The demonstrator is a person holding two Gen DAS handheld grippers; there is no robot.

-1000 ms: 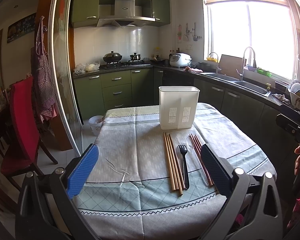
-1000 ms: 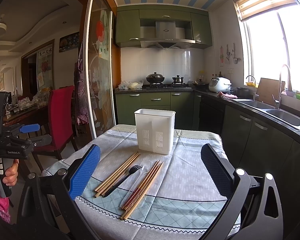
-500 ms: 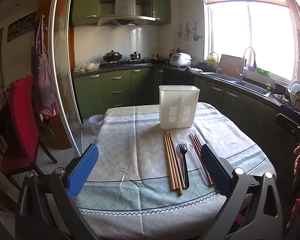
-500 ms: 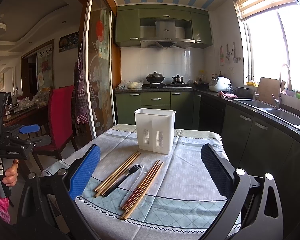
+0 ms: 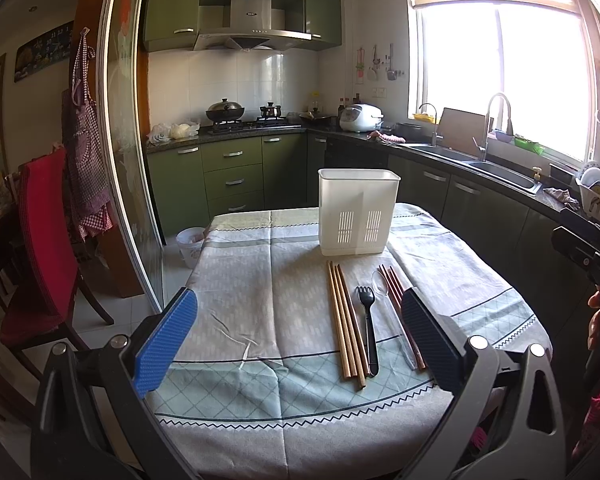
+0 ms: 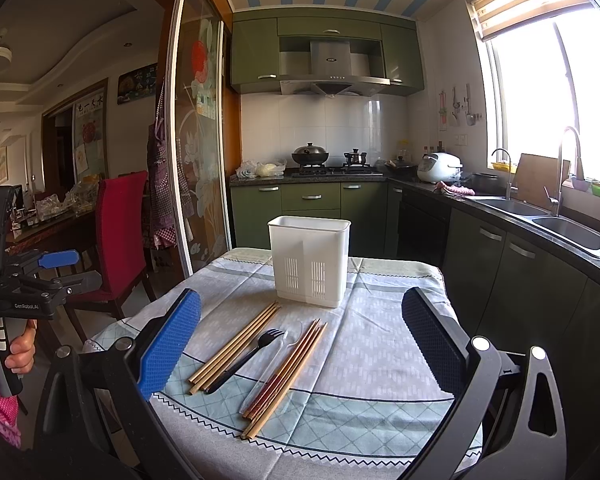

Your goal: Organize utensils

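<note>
Utensils lie untouched in a row on the grey-and-teal patterned tablecloth (image 5: 240, 300), so the step in hand is, by my reading, the first pick. From the left wrist view, the white slotted plastic utensil caddy (image 5: 358, 216) stands upright at 12 o'clock of the row, just beyond the tips. Before it lie the light wooden chopsticks (image 5: 346, 324), then the black plastic fork (image 5: 369, 326) beside them on the 3 o'clock side, then the clear plastic spoon (image 5: 392, 316), faint against the cloth, and the dark reddish chopsticks (image 6: 290, 374), partly behind a finger in the left view.

Both tools hover short of the table with nothing between the pads: the left gripper (image 5: 298, 344) spread wide, and the right gripper (image 6: 300, 344) likewise wide apart.

To do this well, pick an outer group first; the light wooden chopsticks at 9 o'clock of the row have bare cloth beside them, giving one finger room to land. Close across the middle of the bundle so the sticks lift level and together. The clear spoon touches or nearly touches its neighbours, so it is better left until they are gone. The caddy looks divided in two; lower each piece tip-down into one side.
</note>
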